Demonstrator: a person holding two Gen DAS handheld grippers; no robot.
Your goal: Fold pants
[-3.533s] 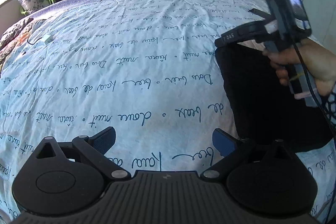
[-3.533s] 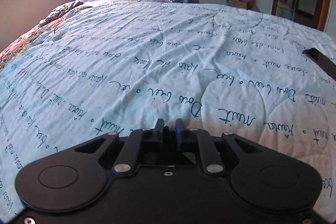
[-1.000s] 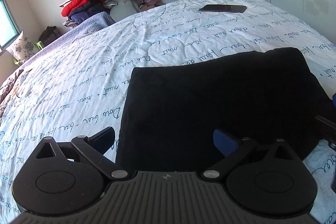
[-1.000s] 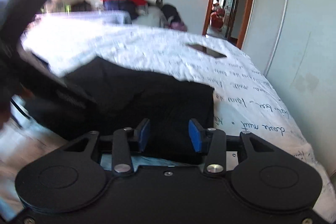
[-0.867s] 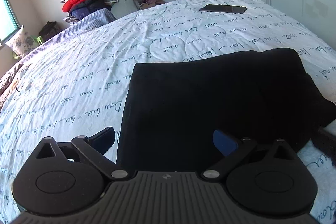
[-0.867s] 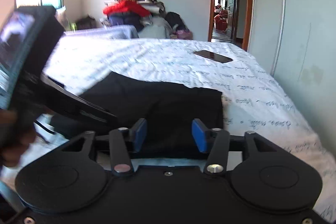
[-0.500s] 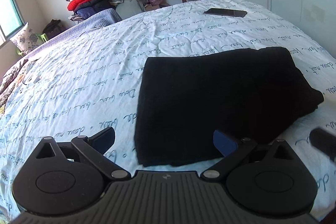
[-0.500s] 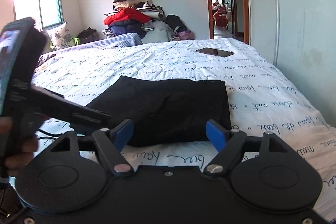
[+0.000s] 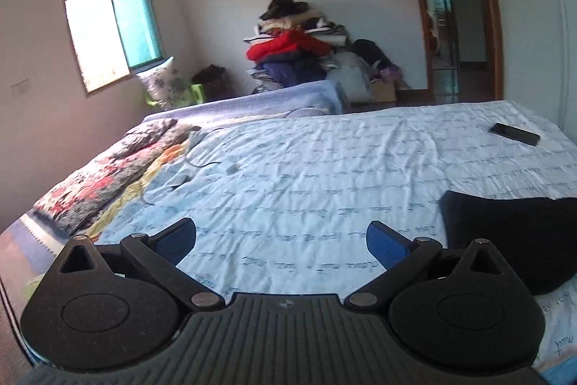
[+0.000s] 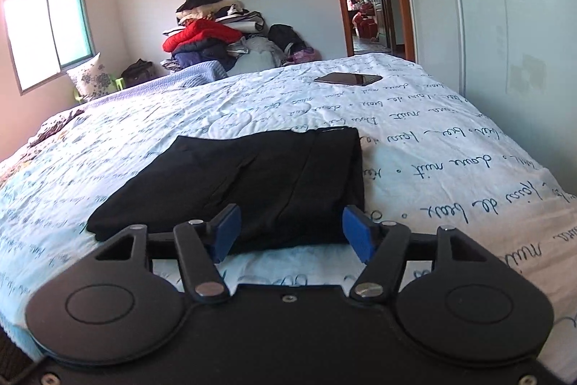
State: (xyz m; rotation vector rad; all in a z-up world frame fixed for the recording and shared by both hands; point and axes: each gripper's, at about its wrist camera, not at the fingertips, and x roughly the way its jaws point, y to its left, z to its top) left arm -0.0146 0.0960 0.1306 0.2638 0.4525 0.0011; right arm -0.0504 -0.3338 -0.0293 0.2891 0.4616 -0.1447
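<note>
Pants [image 10: 259,175], black and folded, lie flat on the bed [image 10: 450,147] near its right edge. The right hand-held gripper [image 10: 290,228], just closing slightly, stands apart and empty before them; the left hand-held gripper [image 9: 281,237] gapes wide over bare quilt. A phone [image 10: 348,78] lies farther off.

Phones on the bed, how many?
1. The phone lies flat on the bedspread, beyond the folded pants, near the far right corner. It also shows in the left wrist view.
</note>
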